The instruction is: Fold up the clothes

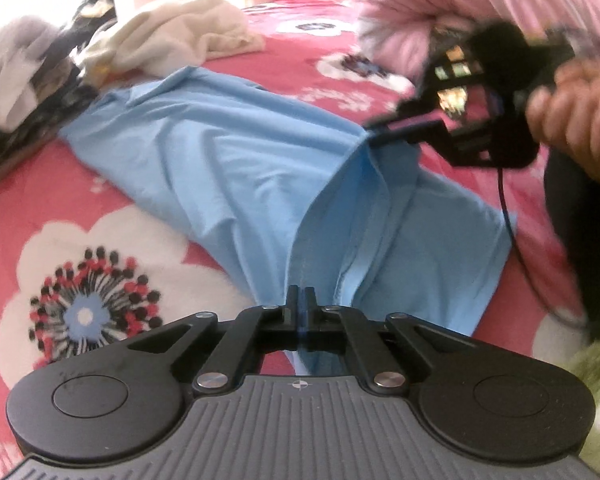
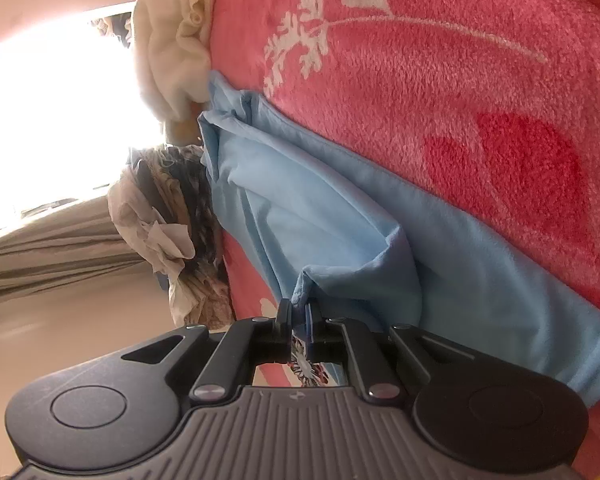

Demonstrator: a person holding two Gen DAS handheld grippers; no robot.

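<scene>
A light blue garment (image 1: 228, 160) lies stretched across the pink flowered blanket (image 1: 100, 240). My left gripper (image 1: 299, 294) is shut on the near edge of the blue cloth, which rises in a ridge from its tips. In the left wrist view my right gripper (image 1: 376, 132), held by a hand (image 1: 568, 108), pinches the far corner of the same ridge. In the right wrist view the picture is rolled sideways; my right gripper (image 2: 300, 306) is shut on a bunched fold of the blue garment (image 2: 340, 220).
A cream garment (image 1: 188, 32) and a heap of dark patterned and white clothes (image 1: 24, 92) lie at the blanket's far left. The person's pink sleeve (image 1: 480, 4) fills the top right, and a black cable (image 1: 508, 216) hangs from the right gripper. Green cloth (image 1: 596, 380) sits at the lower right.
</scene>
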